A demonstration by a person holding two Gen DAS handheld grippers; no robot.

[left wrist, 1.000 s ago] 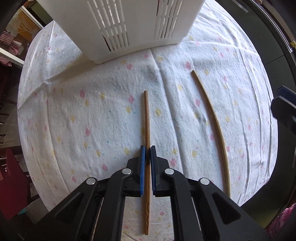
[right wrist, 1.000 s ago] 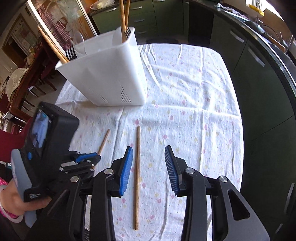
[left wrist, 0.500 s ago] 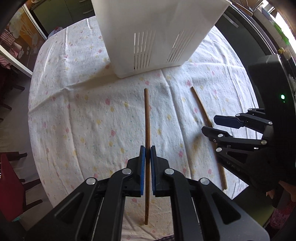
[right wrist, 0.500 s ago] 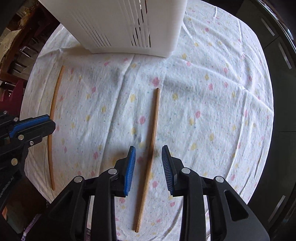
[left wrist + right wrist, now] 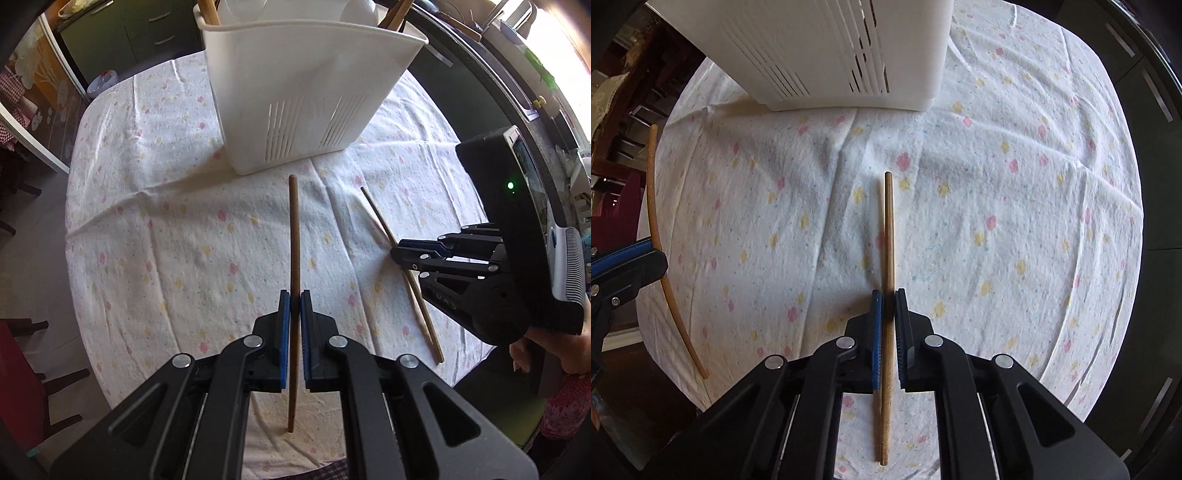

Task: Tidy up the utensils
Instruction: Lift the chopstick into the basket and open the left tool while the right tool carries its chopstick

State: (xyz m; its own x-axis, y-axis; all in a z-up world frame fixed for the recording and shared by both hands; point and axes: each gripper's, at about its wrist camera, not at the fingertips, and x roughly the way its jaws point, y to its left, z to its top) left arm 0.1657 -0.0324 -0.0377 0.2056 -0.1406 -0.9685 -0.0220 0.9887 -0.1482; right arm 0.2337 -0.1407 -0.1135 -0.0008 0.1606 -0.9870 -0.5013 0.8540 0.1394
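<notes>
- One brown wooden chopstick point(image 5: 294, 236) is pointing toward the white slotted utensil basket point(image 5: 295, 92), raised off the cloth.
- A second chopstick point(image 5: 888, 236) is lying to its right, also aimed at the basket.
- The basket is standing upright, holding other utensils.

left hand-held gripper point(image 5: 292, 299): matt black plastic arms, blue ribbed pads, shiny metal rivets
right hand-held gripper point(image 5: 888, 301): the same matt black plastic, blue ridged pads, bright metal rivets
darker chopstick point(image 5: 294, 236): wood, smooth, dull brown
paler chopstick point(image 5: 888, 229): wood, light tan, fine-grained, matt
basket point(image 5: 295, 92): white plastic, smooth with a faint sheen, slotted walls
tablecloth point(image 5: 1015, 206): soft woven cloth in front of the basket, nubbly, creased, white with pink and yellow flower print
</notes>
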